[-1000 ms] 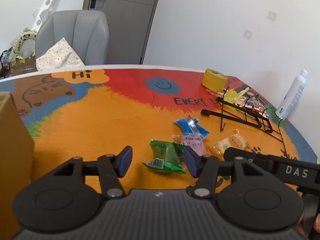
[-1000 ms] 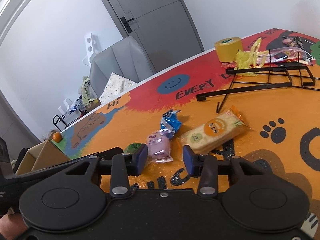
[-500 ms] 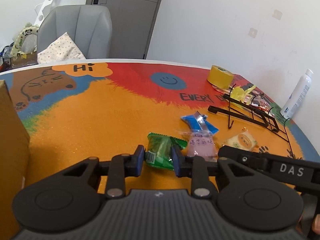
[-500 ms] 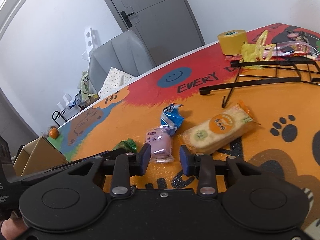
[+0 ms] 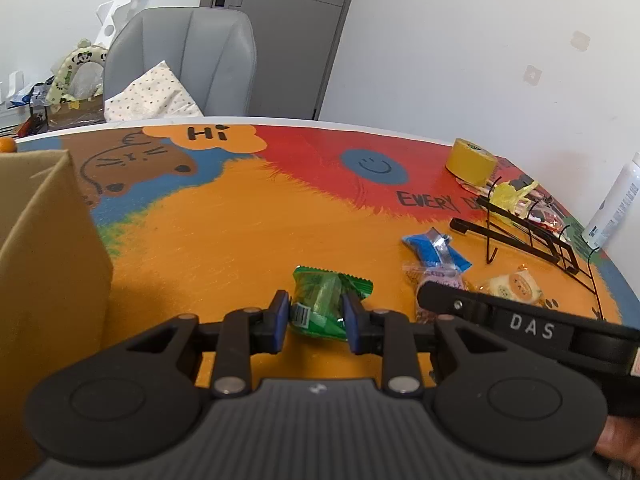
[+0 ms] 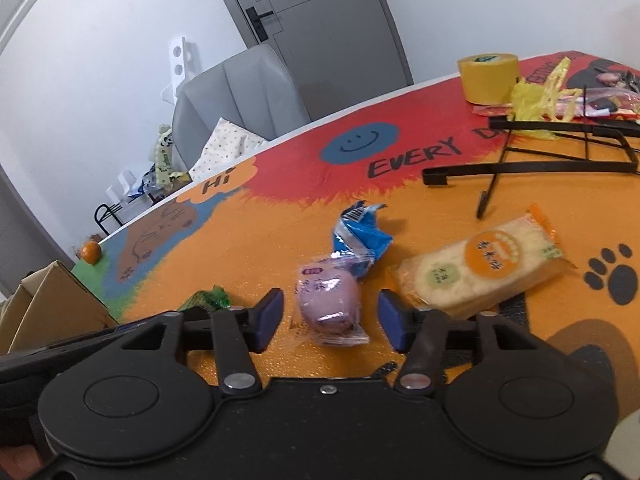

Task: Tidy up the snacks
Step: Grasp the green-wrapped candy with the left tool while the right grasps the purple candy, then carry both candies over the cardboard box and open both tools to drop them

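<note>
My left tool (image 5: 314, 317) pinches the green snack (image 5: 323, 305); my right tool (image 6: 330, 319), just spread, straddles the pink snack (image 6: 327, 298). Next: close, lift both.

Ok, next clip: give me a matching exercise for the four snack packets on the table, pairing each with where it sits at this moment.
Column 1
1. green packet
2. pink packet
3. blue packet
4. yellow cracker packet

Column 2
A. lying in the gap of the open right gripper, untouched
B. right of the pink one, near the black paw print
C. pinched by the left gripper
D. just beyond the pink one, toward the smiley face

Pairs: 1-C, 2-A, 3-D, 4-B
</note>
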A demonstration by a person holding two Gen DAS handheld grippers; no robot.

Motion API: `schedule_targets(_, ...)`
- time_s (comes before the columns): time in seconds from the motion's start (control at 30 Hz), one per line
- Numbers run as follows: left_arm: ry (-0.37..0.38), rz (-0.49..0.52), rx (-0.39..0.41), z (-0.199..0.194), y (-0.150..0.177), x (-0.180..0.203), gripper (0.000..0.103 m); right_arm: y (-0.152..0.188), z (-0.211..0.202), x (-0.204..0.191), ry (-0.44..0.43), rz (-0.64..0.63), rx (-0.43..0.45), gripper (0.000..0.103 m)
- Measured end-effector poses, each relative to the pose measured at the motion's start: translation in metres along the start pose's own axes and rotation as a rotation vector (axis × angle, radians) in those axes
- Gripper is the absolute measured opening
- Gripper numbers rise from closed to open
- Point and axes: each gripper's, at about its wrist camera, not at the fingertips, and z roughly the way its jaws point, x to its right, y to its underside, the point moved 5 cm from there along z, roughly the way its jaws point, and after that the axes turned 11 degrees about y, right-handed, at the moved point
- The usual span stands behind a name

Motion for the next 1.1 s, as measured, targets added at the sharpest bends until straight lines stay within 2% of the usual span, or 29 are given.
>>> schedule_targets(0.07,-0.008,0.001,0.002,-0.003,0.001,-0.002,0.028,0.000,0.001,-0.003,0.005,-0.012,0.004,0.065)
schedule_targets(0.23,-0.026,-0.007,0.006,-0.009,0.004,-0.005,0.028,0.000,0.005,-0.012,0.025,-0.061,0.011,0.066)
schedule_targets(0.27,-0.028,-0.008,0.006,-0.010,0.005,-0.005,0.028,0.001,0.005,-0.014,0.036,-0.074,0.011,0.062)
schedule_targets(0.37,-0.031,-0.006,0.002,-0.014,0.008,-0.005,0.028,0.002,0.004,-0.014,0.068,-0.096,0.003,0.038)
schedule_targets(0.4,-0.032,-0.004,0.001,-0.015,0.009,-0.004,0.028,0.003,0.003,-0.012,0.063,-0.091,-0.002,0.034)
schedule_targets(0.8,-0.043,-0.006,-0.020,-0.036,0.025,-0.003,0.028,0.019,-0.021,-0.004,-0.004,-0.040,-0.053,0.031)
schedule_targets(1.1,-0.031,-0.010,-0.048,-0.057,0.040,0.001,0.028,0.040,-0.046,-0.004,-0.022,-0.057,-0.076,0.031)
